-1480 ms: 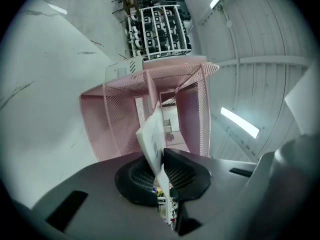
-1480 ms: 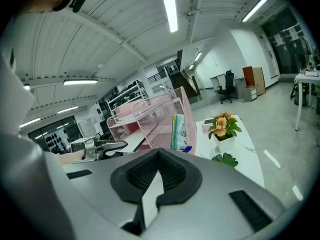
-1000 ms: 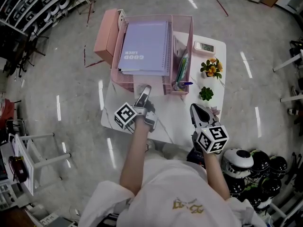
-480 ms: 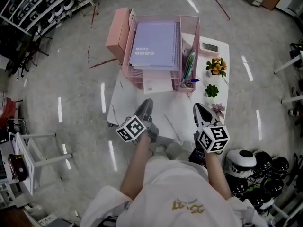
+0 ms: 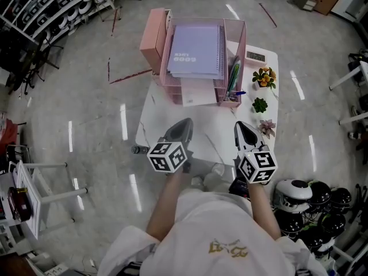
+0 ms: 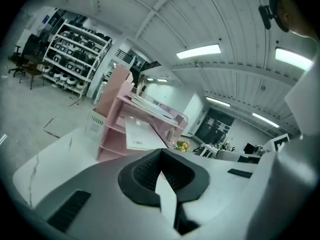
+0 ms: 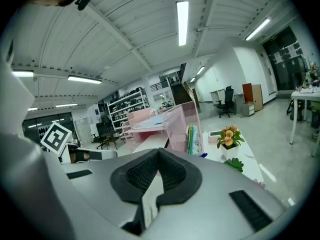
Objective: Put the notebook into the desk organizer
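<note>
The lilac spiral notebook (image 5: 198, 50) lies flat on the top tier of the pink mesh desk organizer (image 5: 245, 62) at the far side of the white table (image 5: 210, 140). In the left gripper view the organizer (image 6: 117, 134) stands ahead with the notebook (image 6: 152, 105) on top. My left gripper (image 5: 183, 123) hovers over the table's near half, well short of the organizer. Its jaws are closing right up, pads meeting with nothing between them. My right gripper (image 5: 238, 125) is level with it on the right, shut and empty.
Pens (image 5: 233, 79) stand in the organizer's right compartment and a paper sheet (image 5: 198, 98) sticks out of a lower tier. A small clock (image 5: 256, 56), a flower pot (image 5: 263, 77) and two small plants (image 5: 260, 104) line the table's right side. Helmets (image 5: 299, 200) lie on the floor.
My left gripper has drawn back from the organizer's front towards the person, and its jaws have gone from open to shut. The right gripper has hardly moved.
</note>
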